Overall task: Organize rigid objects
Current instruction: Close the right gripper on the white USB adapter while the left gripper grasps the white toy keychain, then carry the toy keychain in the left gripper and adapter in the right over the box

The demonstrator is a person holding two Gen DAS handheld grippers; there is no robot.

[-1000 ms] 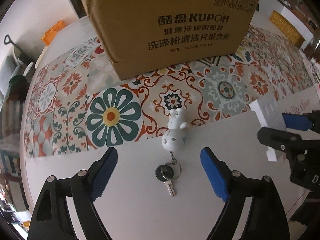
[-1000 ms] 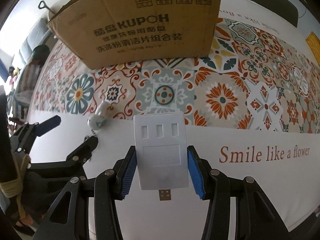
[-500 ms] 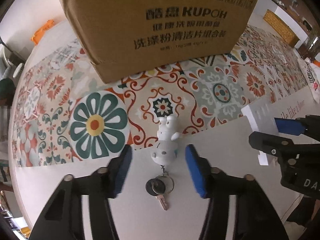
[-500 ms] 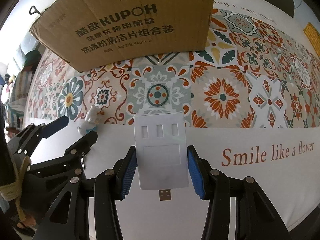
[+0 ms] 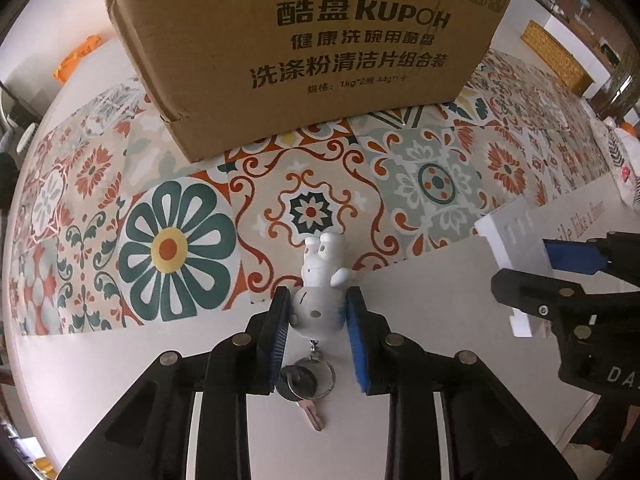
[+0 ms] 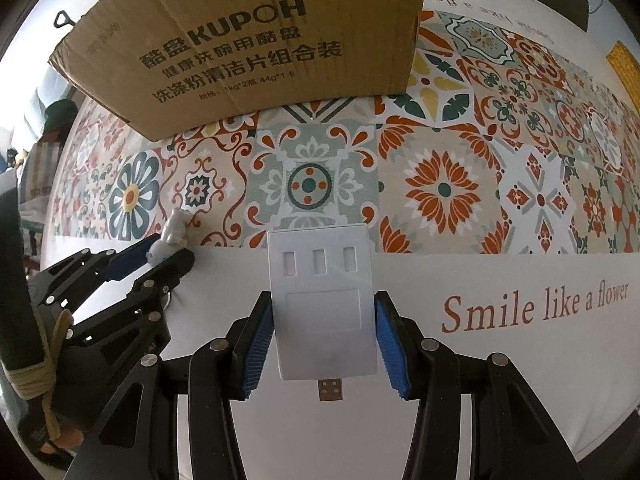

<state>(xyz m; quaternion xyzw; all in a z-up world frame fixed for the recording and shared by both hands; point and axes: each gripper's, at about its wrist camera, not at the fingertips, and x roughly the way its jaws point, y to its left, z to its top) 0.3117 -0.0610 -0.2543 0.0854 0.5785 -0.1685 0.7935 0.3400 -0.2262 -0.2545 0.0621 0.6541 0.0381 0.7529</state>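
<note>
On the smooth white tablecloth at six o'clock of the corrugated cardboard box, the left gripper clamps a glossy rounded figurine keychain; the right gripper grips a flat white USB hub.

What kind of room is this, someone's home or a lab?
Most likely a home, at a dining table. The patterned tablecloth reads "Smile like a flower", a cardboard box printed for dishwashing detergent stands on it, and a key ring with a small white figurine lies there too.
</note>
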